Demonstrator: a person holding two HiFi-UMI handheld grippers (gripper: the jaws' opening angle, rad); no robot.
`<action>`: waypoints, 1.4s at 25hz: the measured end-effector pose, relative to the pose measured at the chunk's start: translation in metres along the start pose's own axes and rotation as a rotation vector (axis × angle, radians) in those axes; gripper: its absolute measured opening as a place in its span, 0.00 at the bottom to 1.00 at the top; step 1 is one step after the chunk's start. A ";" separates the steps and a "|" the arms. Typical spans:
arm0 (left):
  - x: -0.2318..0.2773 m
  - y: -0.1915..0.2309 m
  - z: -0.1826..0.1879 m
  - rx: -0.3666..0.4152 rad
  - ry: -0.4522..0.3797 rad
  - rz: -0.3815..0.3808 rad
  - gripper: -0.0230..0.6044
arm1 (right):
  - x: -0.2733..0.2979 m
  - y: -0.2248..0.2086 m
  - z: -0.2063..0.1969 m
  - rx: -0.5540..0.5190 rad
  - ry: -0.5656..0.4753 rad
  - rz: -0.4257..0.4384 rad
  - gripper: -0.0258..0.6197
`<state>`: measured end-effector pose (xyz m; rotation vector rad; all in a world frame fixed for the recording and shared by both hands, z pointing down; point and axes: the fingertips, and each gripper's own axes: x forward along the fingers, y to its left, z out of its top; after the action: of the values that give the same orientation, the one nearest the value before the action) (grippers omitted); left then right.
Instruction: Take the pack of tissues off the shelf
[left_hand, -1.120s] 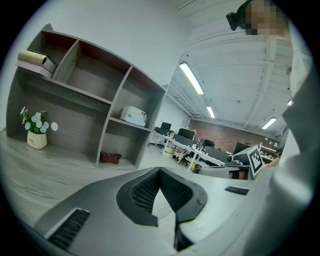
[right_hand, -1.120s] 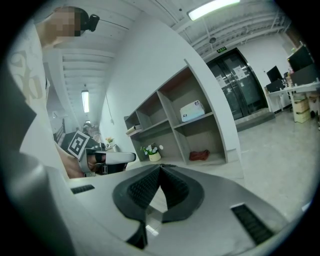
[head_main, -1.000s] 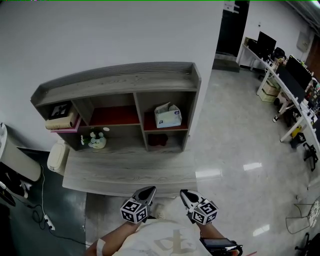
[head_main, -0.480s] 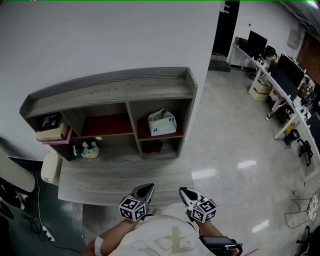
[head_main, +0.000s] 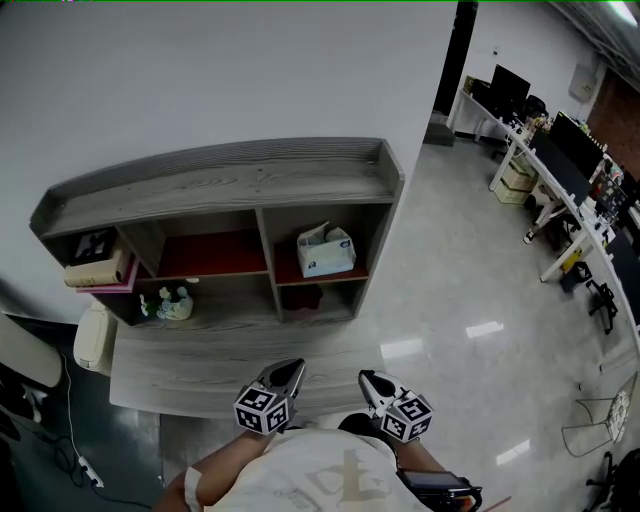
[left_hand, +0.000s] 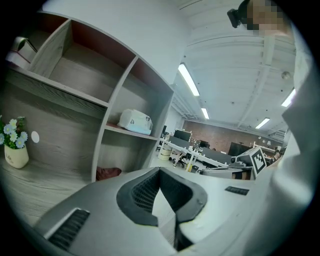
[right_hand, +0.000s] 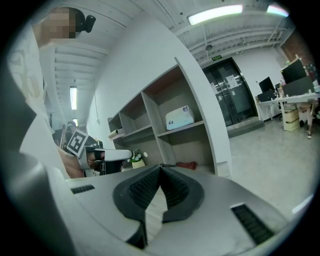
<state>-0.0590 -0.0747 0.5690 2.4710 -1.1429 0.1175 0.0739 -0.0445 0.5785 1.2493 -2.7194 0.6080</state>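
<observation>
The whitish soft pack of tissues (head_main: 325, 250) sits in the upper right compartment of the grey wooden shelf unit (head_main: 240, 180), just above the centre of the head view. Its front faces the open side, so it can be reached straight on. The left gripper (head_main: 288, 372) and the right gripper (head_main: 367, 381) hang at the bottom centre of the frame, close to the person's body and well apart from the pack. Both are clenched with nothing between the jaws, which looks like a resting carry posture ahead of a reach. A dark red cloth (head_main: 304, 297) lies in the compartment below the pack, out of the likely path.
</observation>
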 end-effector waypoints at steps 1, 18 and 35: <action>0.000 0.002 0.000 0.001 0.001 0.003 0.06 | 0.001 0.000 -0.001 0.001 0.000 -0.002 0.05; 0.020 0.029 0.039 0.033 -0.050 0.080 0.06 | 0.036 -0.017 0.010 -0.009 0.011 0.056 0.05; 0.064 0.055 0.095 0.050 -0.109 0.200 0.06 | 0.070 -0.056 0.031 -0.007 0.040 0.138 0.05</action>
<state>-0.0672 -0.1899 0.5164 2.4261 -1.4484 0.0700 0.0718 -0.1389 0.5851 1.0429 -2.7890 0.6289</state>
